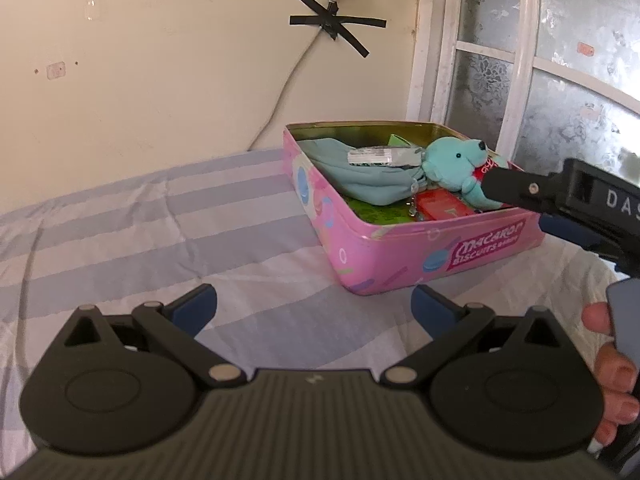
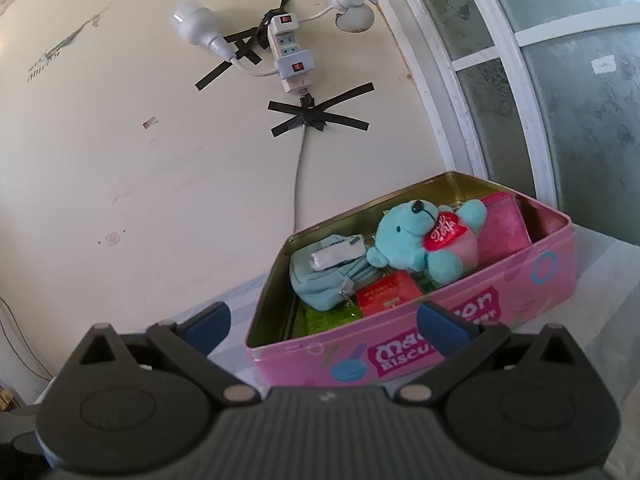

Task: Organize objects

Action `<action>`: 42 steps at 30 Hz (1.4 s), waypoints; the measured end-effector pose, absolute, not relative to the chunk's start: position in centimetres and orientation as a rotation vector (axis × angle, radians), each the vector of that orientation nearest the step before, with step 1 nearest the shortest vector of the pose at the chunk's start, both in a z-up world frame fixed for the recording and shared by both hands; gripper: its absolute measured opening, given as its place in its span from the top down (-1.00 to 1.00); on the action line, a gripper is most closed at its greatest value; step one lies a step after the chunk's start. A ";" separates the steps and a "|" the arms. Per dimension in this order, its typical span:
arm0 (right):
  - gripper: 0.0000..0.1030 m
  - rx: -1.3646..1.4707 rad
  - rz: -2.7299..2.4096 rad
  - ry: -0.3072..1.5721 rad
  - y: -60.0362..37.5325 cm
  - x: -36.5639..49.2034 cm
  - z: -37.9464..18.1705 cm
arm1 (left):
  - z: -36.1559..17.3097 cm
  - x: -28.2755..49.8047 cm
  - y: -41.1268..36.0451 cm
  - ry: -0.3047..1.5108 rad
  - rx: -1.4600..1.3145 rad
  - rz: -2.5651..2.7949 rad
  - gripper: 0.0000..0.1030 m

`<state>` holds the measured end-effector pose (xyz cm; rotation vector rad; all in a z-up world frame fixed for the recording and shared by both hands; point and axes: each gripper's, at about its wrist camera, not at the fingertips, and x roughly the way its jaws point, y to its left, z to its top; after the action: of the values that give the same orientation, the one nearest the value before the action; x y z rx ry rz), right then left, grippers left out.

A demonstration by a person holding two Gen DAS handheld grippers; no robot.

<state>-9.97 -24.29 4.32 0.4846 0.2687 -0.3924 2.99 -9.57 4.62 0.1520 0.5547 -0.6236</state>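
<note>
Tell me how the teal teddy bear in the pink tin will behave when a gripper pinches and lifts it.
The teal teddy bear looks like plush, so it will probably squash between the fingers rather than slip. It seems light for its size. It lies loosely on other items in the pink biscuit tin, so it should lift free, though its limbs may flop.
</note>
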 end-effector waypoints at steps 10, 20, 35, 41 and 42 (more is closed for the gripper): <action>-1.00 0.501 -0.375 0.275 -24.9 -10.9 3.8 | 5.4 2.0 -10.7 0.532 0.188 -0.585 -1.00; -1.00 0.527 -0.383 0.257 -25.7 -11.9 3.6 | 6.8 0.9 -11.2 0.496 0.181 -0.525 -1.00; -1.00 0.528 -0.379 0.251 -25.6 -12.4 3.6 | 6.7 0.4 -11.7 0.519 0.217 -0.522 -1.00; -1.00 0.508 -0.367 0.251 -25.0 -12.6 3.9 | 6.6 0.6 -11.6 0.549 0.207 -0.520 -1.00; -1.00 0.506 -0.368 0.247 -24.9 -12.7 4.0 | 6.6 0.5 -11.6 0.549 0.207 -0.521 -1.00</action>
<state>-12.69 -24.90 3.96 0.5057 0.2474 -0.3682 0.49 -11.62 6.60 0.2069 0.5493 -0.5209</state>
